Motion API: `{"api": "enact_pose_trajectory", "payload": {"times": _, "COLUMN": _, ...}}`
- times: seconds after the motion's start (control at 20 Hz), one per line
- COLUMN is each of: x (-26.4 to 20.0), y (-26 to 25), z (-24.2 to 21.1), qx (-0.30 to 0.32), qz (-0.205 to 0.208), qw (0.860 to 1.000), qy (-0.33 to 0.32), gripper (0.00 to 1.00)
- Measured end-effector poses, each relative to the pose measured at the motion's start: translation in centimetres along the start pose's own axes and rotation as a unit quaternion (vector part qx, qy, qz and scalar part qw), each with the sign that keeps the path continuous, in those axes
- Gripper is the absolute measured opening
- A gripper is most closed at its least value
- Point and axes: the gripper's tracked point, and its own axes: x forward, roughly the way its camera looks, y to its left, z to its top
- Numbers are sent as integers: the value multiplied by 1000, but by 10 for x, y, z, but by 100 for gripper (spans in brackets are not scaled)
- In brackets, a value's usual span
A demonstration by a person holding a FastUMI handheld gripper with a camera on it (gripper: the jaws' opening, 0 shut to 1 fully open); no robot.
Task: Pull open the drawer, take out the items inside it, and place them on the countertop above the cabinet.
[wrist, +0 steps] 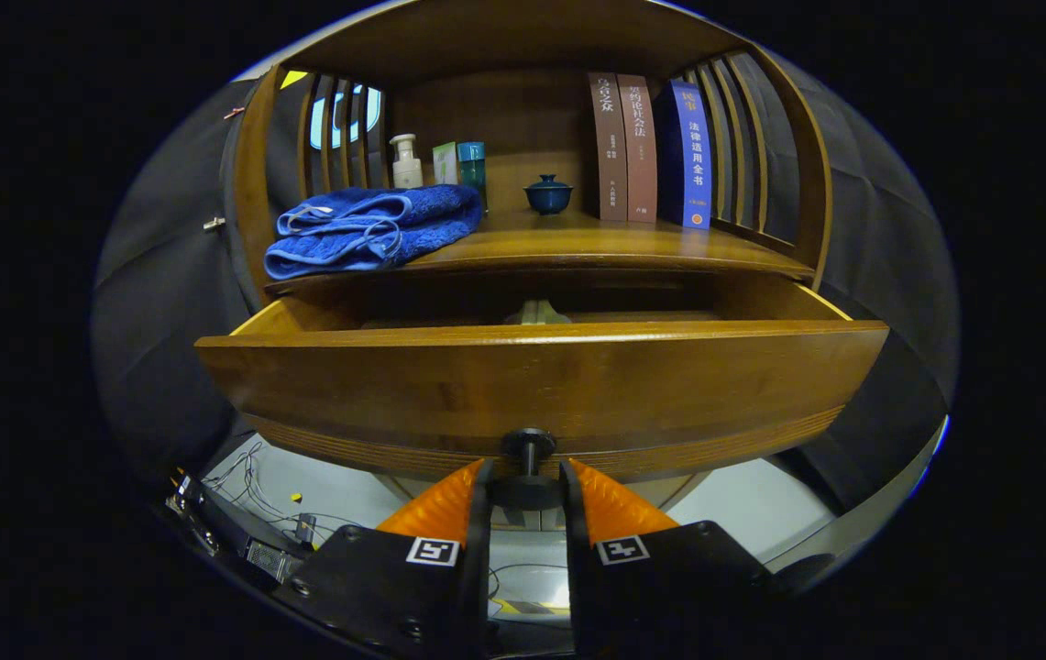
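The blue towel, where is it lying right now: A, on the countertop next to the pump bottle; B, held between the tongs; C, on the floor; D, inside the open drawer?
A: the folded blue towel lies on the countertop in front of the pump bottle, above the pulled-out drawer, while the tongs sit at the drawer knob.

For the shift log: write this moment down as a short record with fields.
drawer: pulled open
knob: between the fingers
gripper: closed on the knob
inside drawer: a pale item, only its top showing over the front
countertop: folded blue towel, pump bottle, small lidded cup, three upright books
task stage: item not yet taken out
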Motion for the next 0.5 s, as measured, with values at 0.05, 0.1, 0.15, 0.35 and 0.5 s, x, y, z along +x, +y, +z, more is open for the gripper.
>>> {"api": "enact_pose_trajectory", "payload": {"times": 0.05, "x": -8, "y": 0, "z": -4, "qx": 2, "qz": 0, "qw": 1000, "qy": 2, "gripper": 40}}
{"api": "enact_pose_trajectory", "payload": {"times": 0.1, "x": -14, "y": 1, "z": -8, "qx": 2, "qz": 0, "qw": 1000, "qy": 4, "gripper": 40}}
{"api": "enact_pose_trajectory", "payload": {"times": 0.15, "x": -20, "y": 1, "z": -11, "qx": 2, "qz": -1, "qw": 1000, "qy": 6, "gripper": 40}}
{"api": "enact_pose_trajectory", "payload": {"times": 0.35, "x": -42, "y": 0, "z": -22, "qx": 7, "qz": -2, "qw": 1000, "qy": 14, "gripper": 40}}
{"api": "enact_pose_trajectory", "payload": {"times": 0.5, "x": -54, "y": -2, "z": -28, "qx": 11, "qz": -4, "qw": 1000, "qy": 21, "gripper": 40}}
